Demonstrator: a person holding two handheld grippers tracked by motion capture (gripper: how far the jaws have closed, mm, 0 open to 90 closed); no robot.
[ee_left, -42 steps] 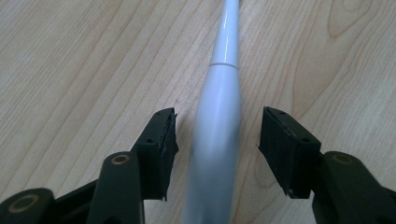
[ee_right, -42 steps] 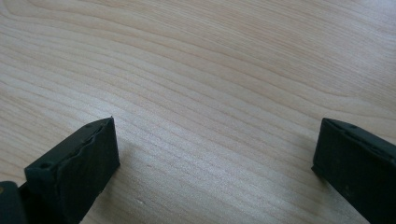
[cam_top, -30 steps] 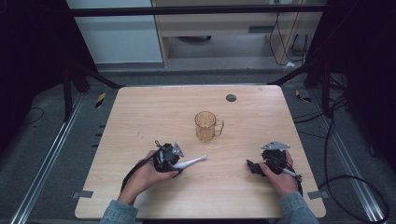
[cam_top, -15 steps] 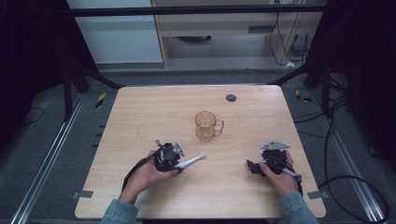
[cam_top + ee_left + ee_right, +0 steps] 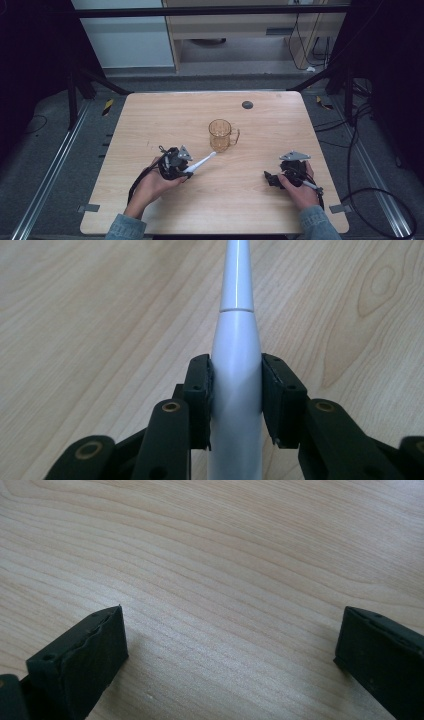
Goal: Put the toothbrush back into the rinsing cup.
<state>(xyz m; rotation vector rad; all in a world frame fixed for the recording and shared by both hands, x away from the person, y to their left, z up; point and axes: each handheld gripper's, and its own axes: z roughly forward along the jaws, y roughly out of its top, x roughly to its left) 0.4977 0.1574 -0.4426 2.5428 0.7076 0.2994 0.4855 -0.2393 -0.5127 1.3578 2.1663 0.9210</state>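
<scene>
With tip aimed at the amber mug (image 5: 220, 135), probably for dropping in, white toothbrush-like wand (image 5: 200, 163) pinched between left gripper (image 5: 236, 390) jaws, just near-left of mug. Right gripper (image 5: 274, 178) spread wide, empty, parked near-right of mug, likely idle.

Glossy white plastic handle (image 5: 236, 390), matt wood-grain table (image 5: 165, 120).
</scene>
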